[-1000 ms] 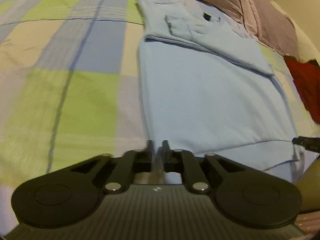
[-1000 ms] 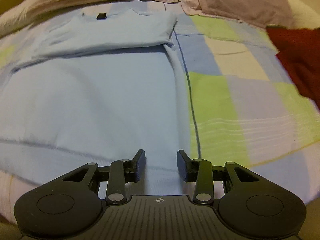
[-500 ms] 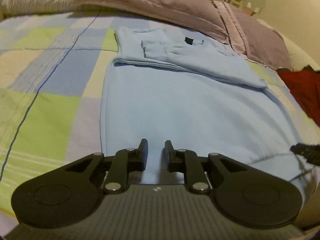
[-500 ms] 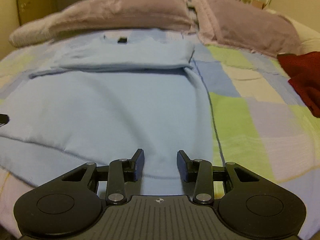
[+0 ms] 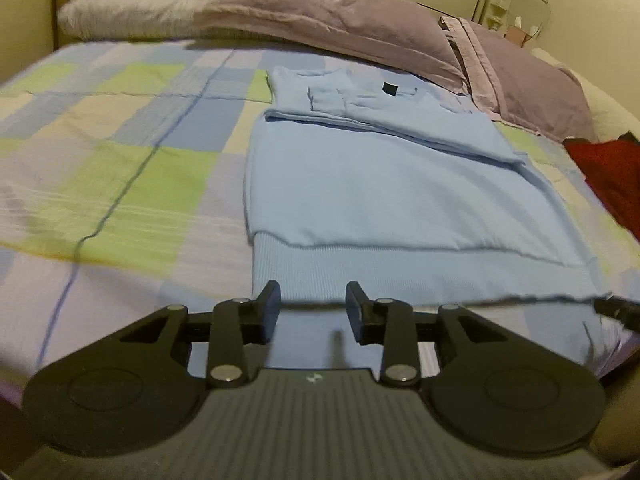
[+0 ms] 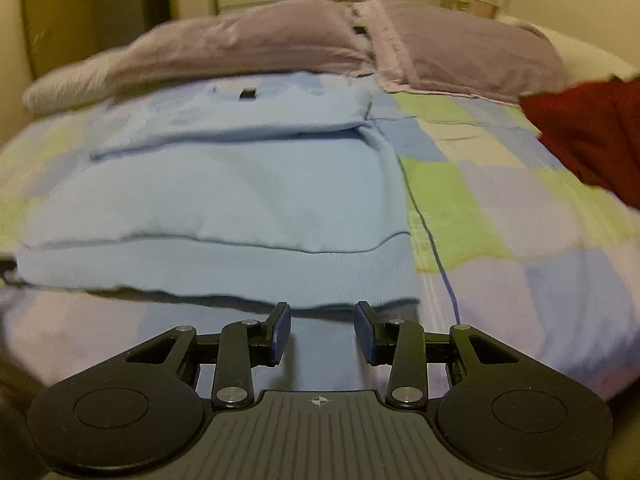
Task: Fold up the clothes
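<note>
My left gripper (image 5: 312, 306), jaws opening and empty, and right gripper (image 6: 322, 326), jaws part-open and empty, sit just below the pale-blue knit sweatshirt's (image 5: 384, 184) ribbed hem (image 6: 224, 276), which runs across mid-frame.

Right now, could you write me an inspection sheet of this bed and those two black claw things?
Surface: bed with a checked green, blue and lilac cover.
Job's things: light blue knitted sweater lying flat, its top part folded over, ribbed hem nearest the cameras.
Clutter: dark red cloth at the bed's right edge.
Grippers: left gripper has its jaws opening, nothing between them, just short of the hem; right gripper open, empty, also short of the hem.
Cables: nothing seen.
Surroundings: two mauve pillows and a pale pillow at the head; a round mirror on the wall.
</note>
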Action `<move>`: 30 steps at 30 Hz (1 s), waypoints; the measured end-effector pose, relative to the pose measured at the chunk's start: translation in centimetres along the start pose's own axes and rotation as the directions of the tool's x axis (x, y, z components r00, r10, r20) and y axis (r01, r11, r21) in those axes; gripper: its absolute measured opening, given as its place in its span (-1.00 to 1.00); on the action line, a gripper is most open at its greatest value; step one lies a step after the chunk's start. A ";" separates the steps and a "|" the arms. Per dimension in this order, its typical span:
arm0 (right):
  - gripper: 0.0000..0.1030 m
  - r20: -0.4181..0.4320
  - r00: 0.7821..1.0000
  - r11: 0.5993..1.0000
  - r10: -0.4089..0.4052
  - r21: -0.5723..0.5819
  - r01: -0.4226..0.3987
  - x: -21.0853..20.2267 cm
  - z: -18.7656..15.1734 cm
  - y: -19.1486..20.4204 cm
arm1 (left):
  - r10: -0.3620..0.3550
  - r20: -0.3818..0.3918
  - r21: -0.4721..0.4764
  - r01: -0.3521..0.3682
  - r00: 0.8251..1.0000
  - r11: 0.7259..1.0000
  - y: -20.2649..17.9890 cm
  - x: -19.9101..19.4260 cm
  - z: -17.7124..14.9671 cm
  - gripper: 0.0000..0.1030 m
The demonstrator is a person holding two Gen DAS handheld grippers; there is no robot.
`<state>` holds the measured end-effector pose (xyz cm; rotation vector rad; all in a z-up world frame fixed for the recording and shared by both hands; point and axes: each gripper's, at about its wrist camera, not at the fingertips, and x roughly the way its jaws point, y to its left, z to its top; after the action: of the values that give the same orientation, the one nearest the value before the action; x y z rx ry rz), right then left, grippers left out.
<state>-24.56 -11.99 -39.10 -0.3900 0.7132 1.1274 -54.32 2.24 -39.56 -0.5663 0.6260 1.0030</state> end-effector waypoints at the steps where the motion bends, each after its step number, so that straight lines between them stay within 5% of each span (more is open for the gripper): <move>1: -0.24 0.001 1.000 1.000 0.002 0.022 -0.002 -0.8 -0.1 0.1 | 0.014 -0.001 -0.001 -0.014 1.000 1.000 -0.4 -0.9 -0.4 -0.40; 3: -0.20 0.003 1.000 0.998 0.007 0.066 -0.007 -2.5 -0.2 0.4 | 0.016 0.011 -0.002 -0.016 1.000 1.000 -1.0 -2.9 -1.1 -0.28; 5: 0.33 0.018 0.999 0.995 0.032 0.090 -0.033 -4.3 -0.5 0.8 | 0.025 0.030 0.008 -0.026 0.999 1.000 -1.6 -4.7 -1.7 -0.22; 6: 0.36 0.030 0.999 0.996 0.038 0.085 -0.041 -5.3 -0.8 1.1 | 0.033 0.040 0.014 -0.034 0.999 0.999 -1.9 -5.5 -2.0 -0.22; 19: 0.36 0.099 0.994 0.997 0.056 0.048 -0.061 -13.0 -3.4 3.0 | 0.072 0.104 0.119 -0.084 0.992 0.989 -6.2 -12.6 -4.7 0.07; 30: 0.36 0.094 0.993 0.996 0.069 0.046 -0.074 -13.5 -4.2 3.2 | 0.078 0.107 0.136 -0.092 0.991 0.986 -6.7 -13.1 -4.9 0.08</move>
<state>-32.14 -22.48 -32.57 -0.2703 0.6766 1.1857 -54.59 -11.68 -32.74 -0.3645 0.6294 1.0518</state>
